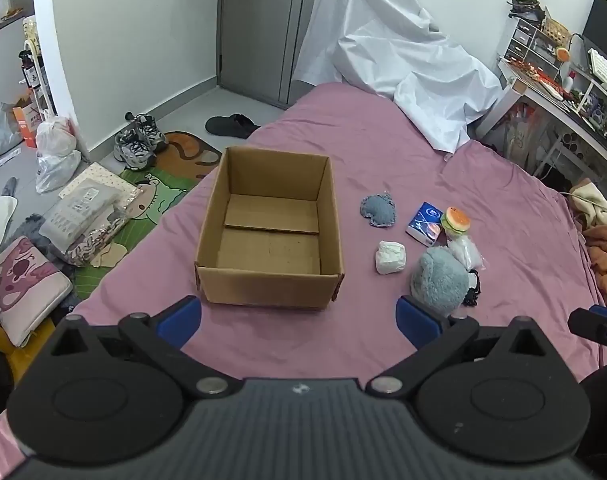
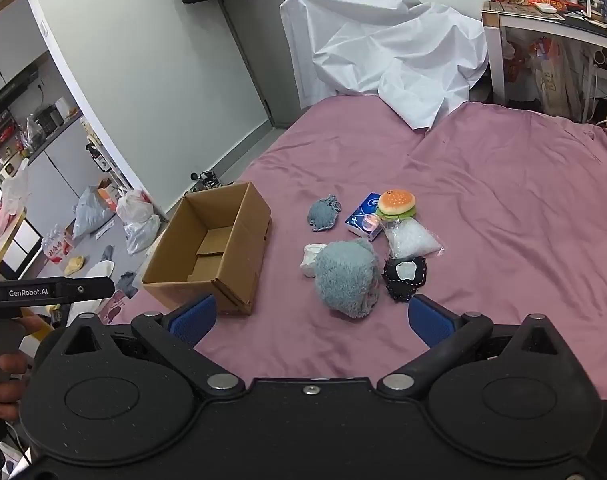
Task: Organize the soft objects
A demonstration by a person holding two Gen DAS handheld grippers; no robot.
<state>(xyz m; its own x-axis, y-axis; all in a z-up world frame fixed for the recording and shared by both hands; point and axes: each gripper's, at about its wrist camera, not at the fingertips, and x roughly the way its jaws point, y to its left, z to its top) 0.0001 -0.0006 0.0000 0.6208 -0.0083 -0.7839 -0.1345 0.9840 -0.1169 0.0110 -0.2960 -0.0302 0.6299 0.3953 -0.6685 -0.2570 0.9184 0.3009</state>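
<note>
An empty open cardboard box stands on the pink bed. To its right lie soft items: a fluffy grey-blue plush, a white wad, a small grey knit piece, a burger toy, a blue tissue pack, a clear bag and a black pouch. My left gripper is open and empty, just before the box. My right gripper is open and empty, just before the plush.
A crumpled white sheet covers the far end of the bed. A cluttered desk stands at the right. Shoes, bags and cushions lie on the floor left of the bed. Orange bedding lies at the right edge.
</note>
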